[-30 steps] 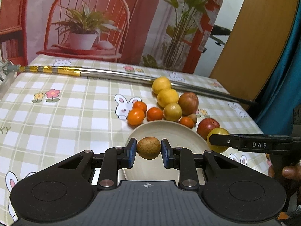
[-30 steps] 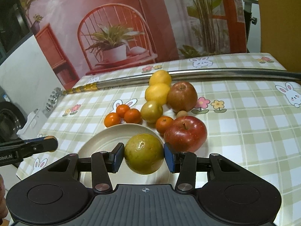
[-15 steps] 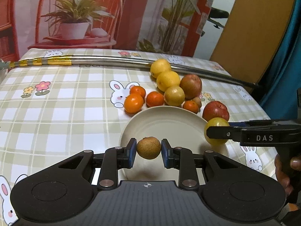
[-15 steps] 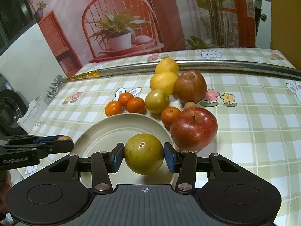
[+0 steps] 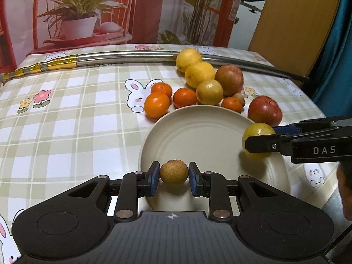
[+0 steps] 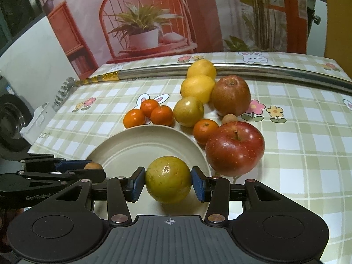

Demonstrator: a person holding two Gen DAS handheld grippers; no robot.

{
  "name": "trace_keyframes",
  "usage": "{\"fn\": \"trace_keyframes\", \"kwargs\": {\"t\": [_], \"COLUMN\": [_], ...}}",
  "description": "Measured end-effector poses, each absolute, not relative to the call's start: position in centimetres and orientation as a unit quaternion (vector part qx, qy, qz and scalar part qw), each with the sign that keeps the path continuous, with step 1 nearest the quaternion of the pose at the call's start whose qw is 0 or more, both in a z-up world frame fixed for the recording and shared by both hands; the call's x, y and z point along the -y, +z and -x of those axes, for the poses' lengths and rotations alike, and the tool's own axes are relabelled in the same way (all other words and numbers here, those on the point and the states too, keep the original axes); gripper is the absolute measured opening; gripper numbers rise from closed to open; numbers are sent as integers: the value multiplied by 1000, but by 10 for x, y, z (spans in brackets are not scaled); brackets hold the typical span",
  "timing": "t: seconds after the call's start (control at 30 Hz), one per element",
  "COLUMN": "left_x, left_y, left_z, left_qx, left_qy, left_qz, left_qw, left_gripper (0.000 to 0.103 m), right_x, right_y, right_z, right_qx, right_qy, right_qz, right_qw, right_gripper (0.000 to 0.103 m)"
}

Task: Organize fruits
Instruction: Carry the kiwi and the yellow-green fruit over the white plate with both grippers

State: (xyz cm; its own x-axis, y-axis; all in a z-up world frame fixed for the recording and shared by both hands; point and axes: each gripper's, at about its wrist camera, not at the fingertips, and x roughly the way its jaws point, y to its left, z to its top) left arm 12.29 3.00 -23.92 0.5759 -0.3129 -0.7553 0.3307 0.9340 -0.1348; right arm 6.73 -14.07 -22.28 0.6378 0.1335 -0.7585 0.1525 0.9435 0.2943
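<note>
A: What's changed?

B: Both hands came lower, closer over the plate (image 5: pixel 167 132). Left gripper (image 5: pixel 173 173) pinching the small brown fruit (image 5: pixel 173 172) above the plate's near rim; right gripper (image 6: pixel 168 179) clamped on the yellow-green fruit (image 6: pixel 168 179), also over the plate.

A: Meaning?

B: Prob. about to set both down. Plate's bare; oranges (image 5: pixel 156 104), apples (image 6: pixel 235 145), lemons (image 5: pixel 199 73) on the cloth behind it.

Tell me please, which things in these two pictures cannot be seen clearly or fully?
- Left wrist view: the cream plate near rim is hidden by the left gripper.
- Left wrist view: the yellow-green fruit is partly covered by the right gripper.
- Right wrist view: the small brown fruit is mostly hidden by the left gripper.
- Both views: whether either held fruit touches the plate.
</note>
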Motion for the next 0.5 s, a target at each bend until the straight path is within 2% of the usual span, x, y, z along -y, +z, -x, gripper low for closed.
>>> {"fn": "trace_keyframes", "kwargs": {"t": [0.5], "left_x": [-27], "left_y": [-243], "left_z": [-121], "left_qx": [-416], "left_qy": [-161], "left_qz": [-15], "left_qw": [895], "left_gripper": [30], "right_x": [133], "right_y": [-235], "right_z": [-65], "right_qx": [-448], "right_qy": [-14], "right_qz": [-141], "right_qw": [883], "right_gripper": [43]}}
